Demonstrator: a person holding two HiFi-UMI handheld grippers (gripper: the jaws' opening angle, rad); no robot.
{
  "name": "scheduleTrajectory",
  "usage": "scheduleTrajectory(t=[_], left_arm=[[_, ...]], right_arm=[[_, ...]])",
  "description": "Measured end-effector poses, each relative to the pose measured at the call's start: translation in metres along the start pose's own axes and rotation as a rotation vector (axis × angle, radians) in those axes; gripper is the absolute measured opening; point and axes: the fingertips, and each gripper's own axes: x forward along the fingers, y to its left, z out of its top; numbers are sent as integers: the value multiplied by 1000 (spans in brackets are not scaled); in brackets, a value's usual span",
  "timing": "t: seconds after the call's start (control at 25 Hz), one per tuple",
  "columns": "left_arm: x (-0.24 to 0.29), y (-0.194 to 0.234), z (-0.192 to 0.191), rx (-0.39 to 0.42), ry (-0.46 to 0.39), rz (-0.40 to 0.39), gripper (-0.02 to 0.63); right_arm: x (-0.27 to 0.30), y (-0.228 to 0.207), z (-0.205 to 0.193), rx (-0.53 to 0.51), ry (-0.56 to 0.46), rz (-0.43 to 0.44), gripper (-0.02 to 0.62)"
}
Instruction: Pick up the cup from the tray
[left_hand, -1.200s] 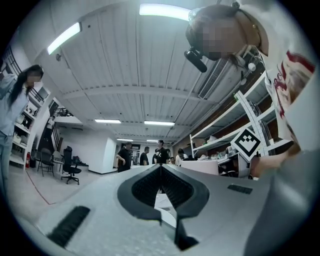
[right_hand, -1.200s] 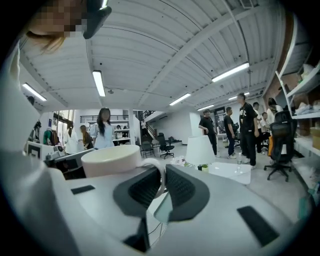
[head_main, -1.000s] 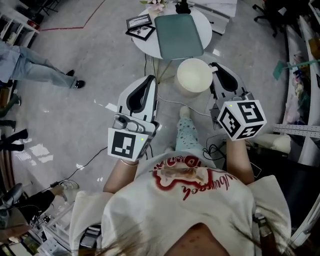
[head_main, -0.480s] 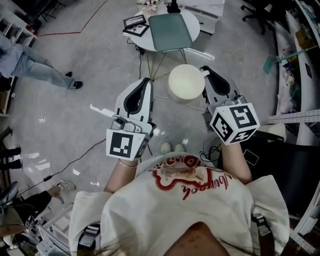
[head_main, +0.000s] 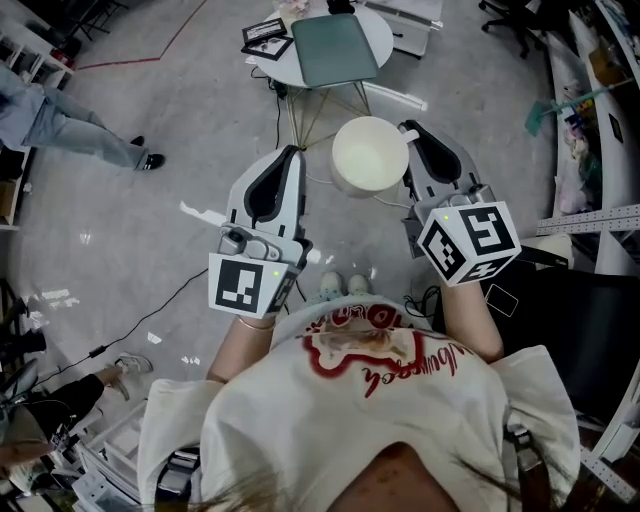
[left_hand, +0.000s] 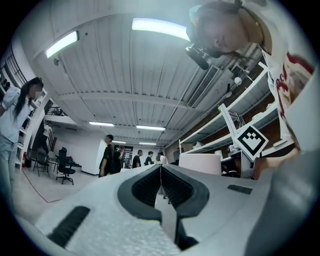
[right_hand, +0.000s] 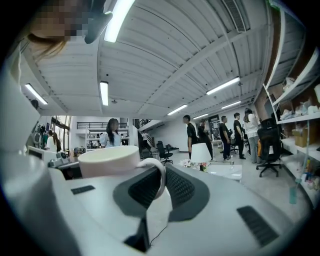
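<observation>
A cream-white cup (head_main: 368, 155) hangs in the air above the floor, and my right gripper (head_main: 408, 132) is shut on its handle. In the right gripper view the cup (right_hand: 107, 160) sits left of the jaws with its handle loop pinched between the pads. My left gripper (head_main: 291, 155) is level beside it, shut, with nothing between its jaws; in the left gripper view the jaws (left_hand: 161, 169) meet and the cup (left_hand: 200, 162) shows to the right. The grey-green tray (head_main: 333, 48) lies bare on a small round white table (head_main: 386, 38) far ahead.
Two picture frames (head_main: 268, 42) lie at the table's left edge. A person in jeans (head_main: 60, 125) stands at far left. Shelving (head_main: 600, 120) runs along the right, a dark chair (head_main: 570, 330) stands at lower right, and cables (head_main: 150, 310) trail over the grey floor.
The table and tray have slid up and farther off in the head view, as the person has backed away. The cup has stayed in the right gripper; both grippers keep their stance.
</observation>
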Motion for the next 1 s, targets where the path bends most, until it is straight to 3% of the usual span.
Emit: scheduleTrajectory(t=[1.0], left_arm=[[-10,-24,10,7,-6,-12,15]], right_arm=[[-23,8,0,-5,-6,3,46]])
